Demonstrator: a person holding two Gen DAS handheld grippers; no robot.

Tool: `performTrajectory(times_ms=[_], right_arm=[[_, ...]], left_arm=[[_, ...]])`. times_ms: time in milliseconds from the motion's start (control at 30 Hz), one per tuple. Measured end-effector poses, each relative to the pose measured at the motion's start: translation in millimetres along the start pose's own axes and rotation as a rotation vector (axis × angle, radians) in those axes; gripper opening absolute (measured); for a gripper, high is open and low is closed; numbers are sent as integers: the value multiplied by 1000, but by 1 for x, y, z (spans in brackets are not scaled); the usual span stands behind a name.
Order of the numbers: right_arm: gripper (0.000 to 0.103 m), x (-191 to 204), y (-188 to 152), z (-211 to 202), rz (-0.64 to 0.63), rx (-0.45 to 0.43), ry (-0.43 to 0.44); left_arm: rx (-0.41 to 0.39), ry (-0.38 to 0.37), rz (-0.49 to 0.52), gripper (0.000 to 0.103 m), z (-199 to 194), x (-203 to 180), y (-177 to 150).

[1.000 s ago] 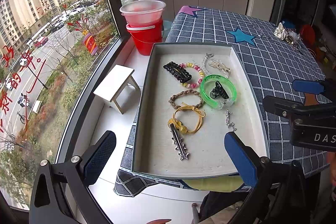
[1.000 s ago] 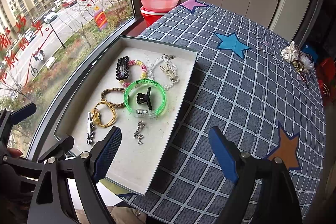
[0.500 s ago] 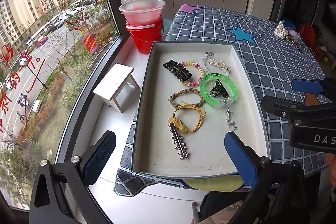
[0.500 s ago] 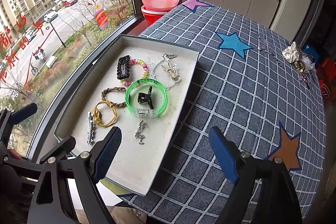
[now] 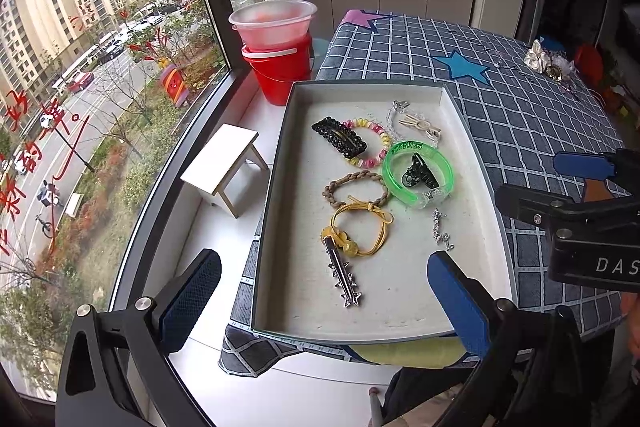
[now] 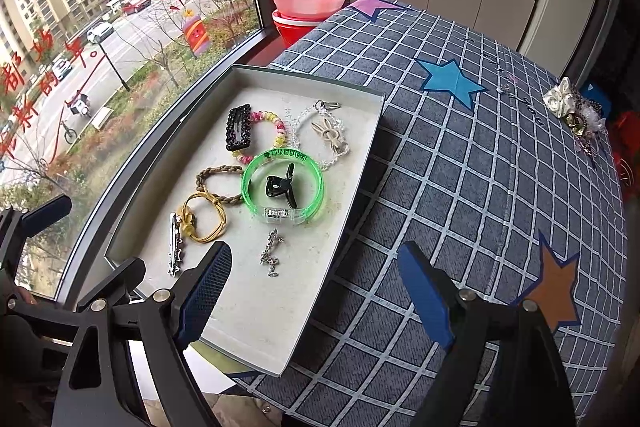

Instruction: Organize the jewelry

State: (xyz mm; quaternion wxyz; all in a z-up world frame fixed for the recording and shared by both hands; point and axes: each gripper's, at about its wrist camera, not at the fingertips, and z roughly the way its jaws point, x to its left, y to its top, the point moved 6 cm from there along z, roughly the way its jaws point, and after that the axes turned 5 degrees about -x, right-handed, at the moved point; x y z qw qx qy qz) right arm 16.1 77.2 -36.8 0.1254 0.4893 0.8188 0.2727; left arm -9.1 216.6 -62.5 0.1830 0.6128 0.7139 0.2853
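Grippers first: my left gripper (image 5: 320,303) and right gripper (image 6: 316,291) both hang spread wide and empty above the near end of the tray (image 5: 276,163). Jewelry lies inside it: nearest a spiked clip (image 5: 342,277) and small chain (image 6: 271,253), then a yellow tie (image 5: 360,229), braided tie (image 5: 354,187), green bangle (image 6: 282,187) ringing a black claw clip (image 6: 280,185), farther a black barrette (image 5: 339,137). More pieces (image 6: 572,109) sit far across the table (image 6: 480,167). I judge it best to approach one loose piece from above, clear of overlaps. Lettering on the bangle is unreadable; "DAS" shows on the right gripper's body.
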Motion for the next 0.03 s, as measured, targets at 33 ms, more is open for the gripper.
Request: performTrajectory(times_ms=[33], right_arm=[[87,0,0,0,2,-1,3]], left_arm=[[3,1,4,103,0,-2,1]])
